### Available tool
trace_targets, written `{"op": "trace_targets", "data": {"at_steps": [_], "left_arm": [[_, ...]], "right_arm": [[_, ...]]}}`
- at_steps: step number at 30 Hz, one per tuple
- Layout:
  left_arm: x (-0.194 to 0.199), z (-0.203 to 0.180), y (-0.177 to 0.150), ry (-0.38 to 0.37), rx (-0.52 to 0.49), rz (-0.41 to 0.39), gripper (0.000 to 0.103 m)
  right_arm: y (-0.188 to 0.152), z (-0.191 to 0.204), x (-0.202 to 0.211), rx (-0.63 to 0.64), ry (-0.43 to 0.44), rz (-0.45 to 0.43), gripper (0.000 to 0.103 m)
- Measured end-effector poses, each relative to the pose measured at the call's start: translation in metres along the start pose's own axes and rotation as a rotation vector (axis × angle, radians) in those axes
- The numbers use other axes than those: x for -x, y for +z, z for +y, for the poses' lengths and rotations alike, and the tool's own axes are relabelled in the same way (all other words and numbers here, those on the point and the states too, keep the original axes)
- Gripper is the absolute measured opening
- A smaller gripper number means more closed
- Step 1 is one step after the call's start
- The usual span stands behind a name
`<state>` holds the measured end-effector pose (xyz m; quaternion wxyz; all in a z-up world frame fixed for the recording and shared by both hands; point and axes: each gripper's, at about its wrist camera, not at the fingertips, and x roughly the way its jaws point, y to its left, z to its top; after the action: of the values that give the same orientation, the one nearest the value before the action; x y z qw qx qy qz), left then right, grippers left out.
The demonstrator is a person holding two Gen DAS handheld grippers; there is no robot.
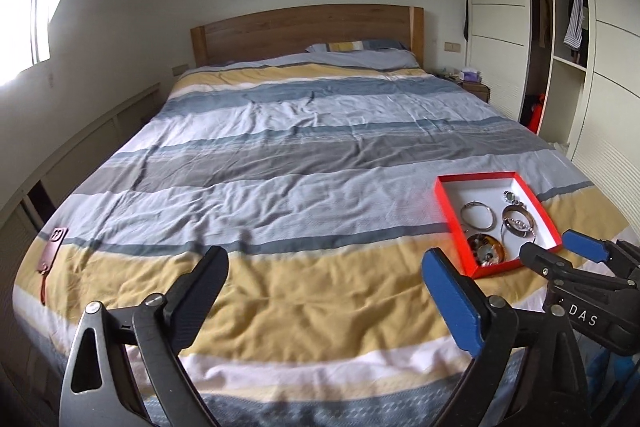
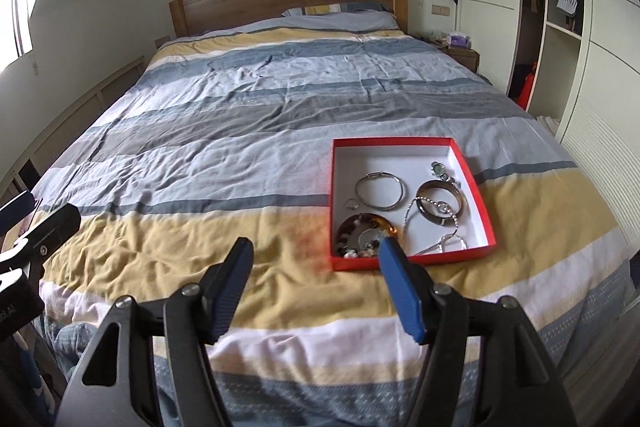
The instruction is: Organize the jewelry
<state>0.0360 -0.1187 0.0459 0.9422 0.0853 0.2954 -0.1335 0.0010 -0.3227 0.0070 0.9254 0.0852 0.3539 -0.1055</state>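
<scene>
A red box [image 2: 482, 203] with a white inside lies on the bed near its foot; it also shows in the left wrist view [image 1: 448, 211]. In it lie a thin silver bangle [image 2: 380, 191], a wide silver bangle [image 2: 440, 207], a small watch [image 2: 440, 171], a silver chain [image 2: 448, 239], a small ring [image 2: 352, 203] and a brown tortoiseshell disc [image 2: 366, 231]. My right gripper [image 2: 316, 255] is open and empty, just in front of the box's near left corner. My left gripper [image 1: 324, 267] is open and empty over the yellow stripe, left of the box.
The striped duvet [image 2: 240, 131] covers the bed. A brown leather strap [image 1: 50, 255] lies at the bed's left edge. A wooden headboard [image 1: 304, 27] stands at the far end. A nightstand [image 2: 460, 55] and open white wardrobes [image 2: 560, 27] are on the right.
</scene>
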Motion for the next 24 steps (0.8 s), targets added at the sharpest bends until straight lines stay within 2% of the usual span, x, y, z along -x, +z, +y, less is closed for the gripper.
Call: {"op": "trace_targets", "data": {"at_steps": [9,13,24], "left_arm": [[0.026,0.019,-0.021,0.033,0.012,-0.013,0.102],[0.030,0.026,-0.032,0.050,0.026,0.010,0.102],[0.047,0.028,-0.044,0.055,0.072,-0.015,0.102]], "right_arm": [[-0.017,0.026,0.028,0.054,-0.055,-0.035,0.065],[-0.023,0.027,0.040,0.066,-0.083,-0.056,0.066],[-0.030,0.025,0.062,0.089,-0.079,-0.103,0.066]]}}
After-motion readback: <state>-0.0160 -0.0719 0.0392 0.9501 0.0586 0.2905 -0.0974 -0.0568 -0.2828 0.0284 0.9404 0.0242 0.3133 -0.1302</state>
